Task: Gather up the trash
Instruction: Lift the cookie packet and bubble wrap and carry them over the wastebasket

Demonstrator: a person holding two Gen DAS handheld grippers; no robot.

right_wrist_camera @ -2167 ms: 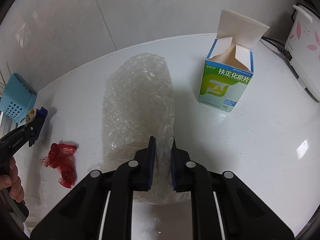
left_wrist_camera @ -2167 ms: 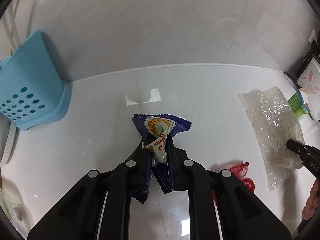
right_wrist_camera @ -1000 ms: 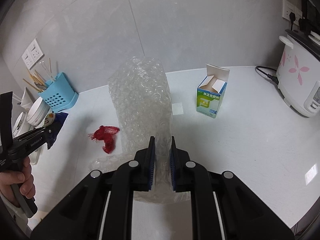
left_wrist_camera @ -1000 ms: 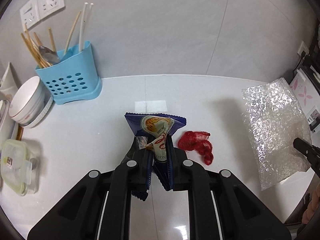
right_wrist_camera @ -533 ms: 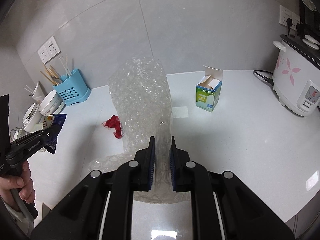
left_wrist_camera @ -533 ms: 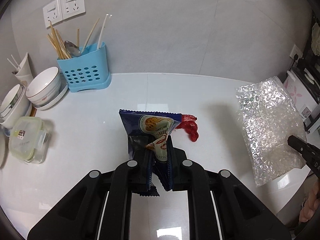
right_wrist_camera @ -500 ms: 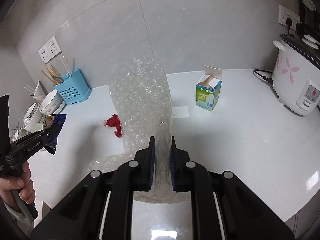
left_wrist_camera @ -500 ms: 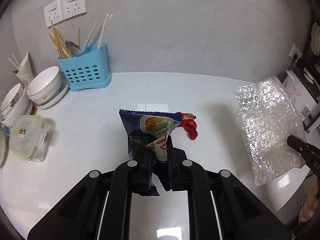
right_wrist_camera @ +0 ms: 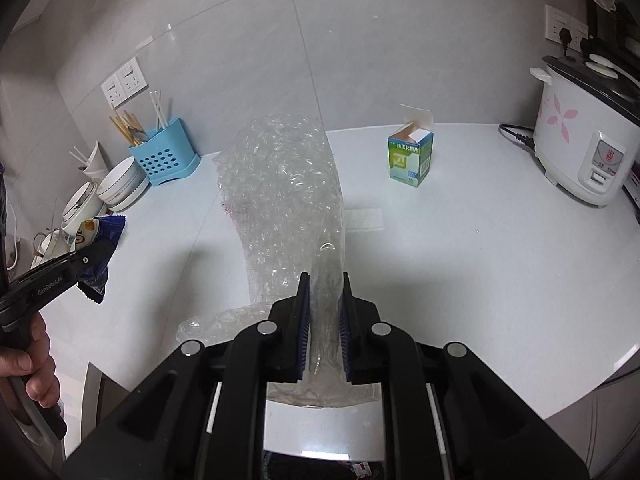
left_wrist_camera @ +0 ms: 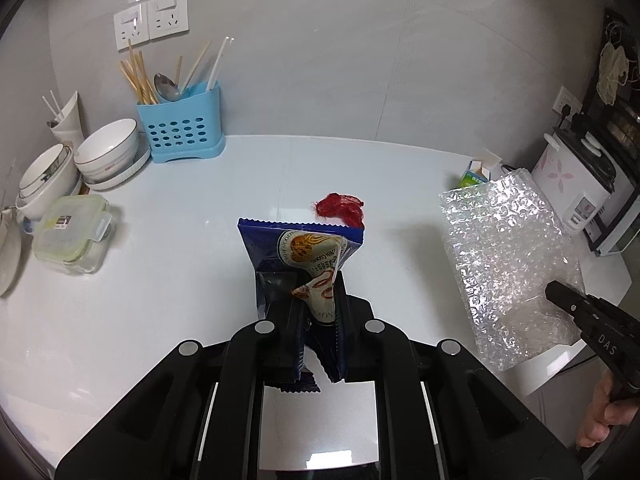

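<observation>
Between left gripper (left_wrist_camera: 316, 312) fingers: blue snack wrapper (left_wrist_camera: 298, 248), clamped. Right gripper (right_wrist_camera: 323, 320) pinches bubble wrap (right_wrist_camera: 284, 200); red mesh (left_wrist_camera: 340, 208) on counter (left_wrist_camera: 160, 280), beyond wrapper.

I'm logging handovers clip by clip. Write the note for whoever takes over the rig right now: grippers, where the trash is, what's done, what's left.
Left gripper: jaws shut on the blue snack wrapper, held clear of the counter.
Right gripper: jaws shut on the bubble wrap, also lifted.
Still on the counter: red mesh scrap in the middle; open green-and-white carton standing near the rice cooker.
Done: two pieces picked up.
Left: drop both in a bin (none in view), then collect the mesh scrap and the carton.
</observation>
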